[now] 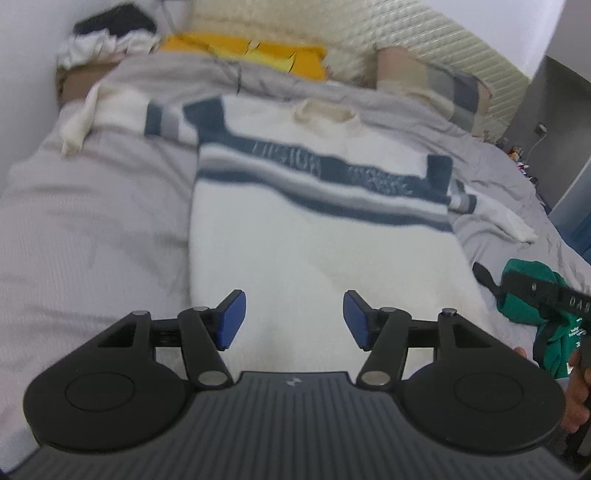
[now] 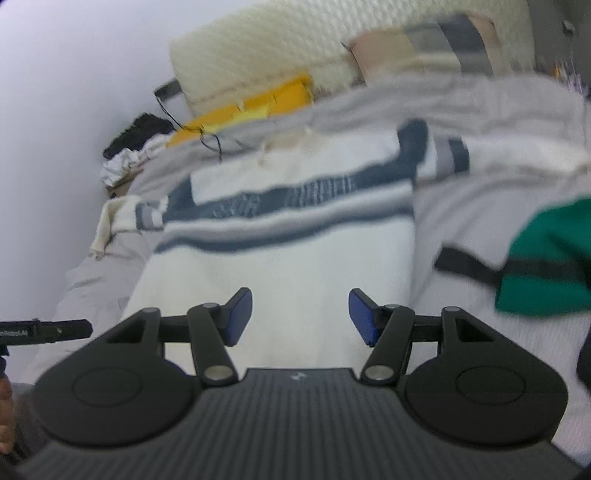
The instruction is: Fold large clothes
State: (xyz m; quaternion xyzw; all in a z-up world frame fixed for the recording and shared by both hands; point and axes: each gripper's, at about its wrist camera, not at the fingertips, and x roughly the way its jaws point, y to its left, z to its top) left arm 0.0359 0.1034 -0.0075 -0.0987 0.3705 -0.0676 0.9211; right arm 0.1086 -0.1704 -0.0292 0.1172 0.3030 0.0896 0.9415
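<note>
Blue pads on my left gripper (image 1: 293,319) stood well apart with nothing between them, the jaws hanging just above the near hem of the sweater (image 1: 314,229). My right gripper (image 2: 300,317) was the same: jaws parted, nothing gripped, only white knit showing below the gap.

That sweater lay spread flat on the bed (image 1: 92,229), front up, its hem toward the foot edge where I stood and its cream collar toward the headboard (image 1: 424,40). Dark blue and grey stripes ran across the chest, with lettering too blurred to read. One sleeve reached out toward the wall-side edge of the bed, the other toward the open side, both lying on the grey cover.

Beside the sweater, near the foot on the open side, sat a bundled green garment (image 2: 546,258) with a black strap (image 2: 465,266) lying out from it across the cover. Past the collar, at the head of the bed, a yellow cloth (image 1: 243,51) rested against the headboard, with a patchwork pillow (image 1: 432,81) further along. A heap of dark and white clothes (image 1: 107,35) filled the corner by the wall.
</note>
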